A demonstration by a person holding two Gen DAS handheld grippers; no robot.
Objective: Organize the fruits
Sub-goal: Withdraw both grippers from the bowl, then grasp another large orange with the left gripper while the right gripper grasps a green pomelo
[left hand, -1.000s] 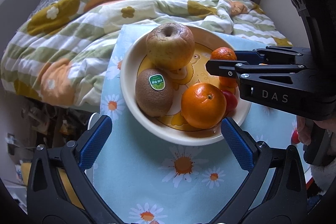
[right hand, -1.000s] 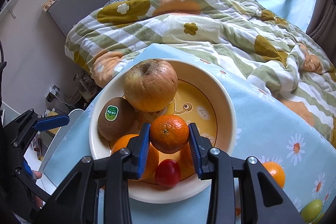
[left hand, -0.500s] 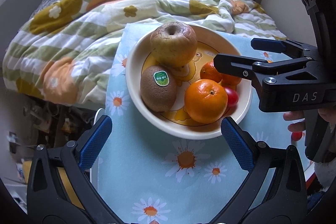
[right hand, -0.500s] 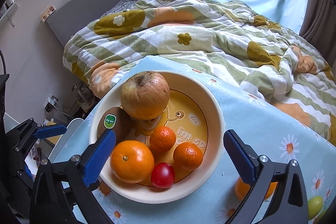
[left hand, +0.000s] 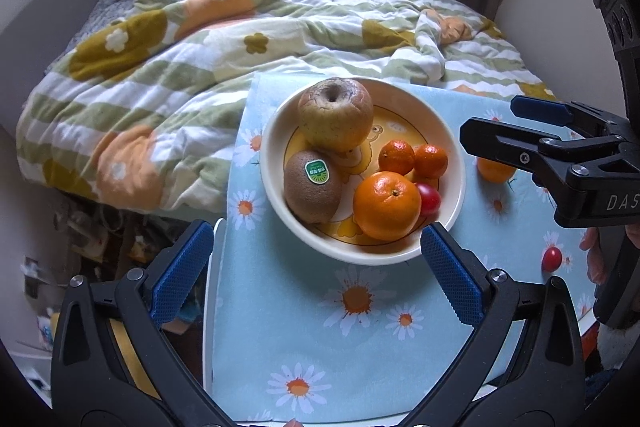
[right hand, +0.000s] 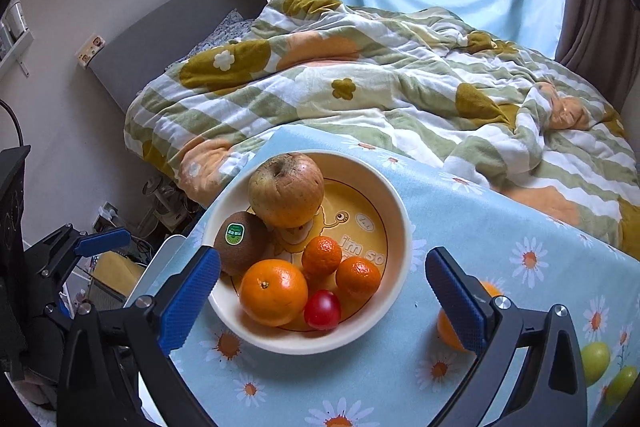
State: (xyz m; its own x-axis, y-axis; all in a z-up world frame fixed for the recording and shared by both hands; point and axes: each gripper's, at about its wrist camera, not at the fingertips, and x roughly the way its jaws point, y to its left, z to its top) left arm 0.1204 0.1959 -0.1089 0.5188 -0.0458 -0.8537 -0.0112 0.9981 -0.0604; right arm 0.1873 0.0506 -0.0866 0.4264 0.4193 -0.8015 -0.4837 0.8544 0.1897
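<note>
fruit sort: bowl mostly filled, a few strays left

left wrist view: left tongs gape wide w/ nothing between the pads, hanging just short of the cream bowl on the daisy-cloth surface. bowl holds an apple, kiwi, big orange, two small mandarins side by side & a red cherry tomato. right tongs at the right edge, spread open & empty. outside the bowl: a loose mandarin partly behind them, and a loose red tomato nearer the person's fingers.

right wrist view: right tongs have just been opening, now wide apart, nothing gripped; bowl sits beyond them. the loose mandarin is half hidden behind the right pad, green fruits near the right edge.

progress est.: six pieces in, at least four still on the cloth.
</note>
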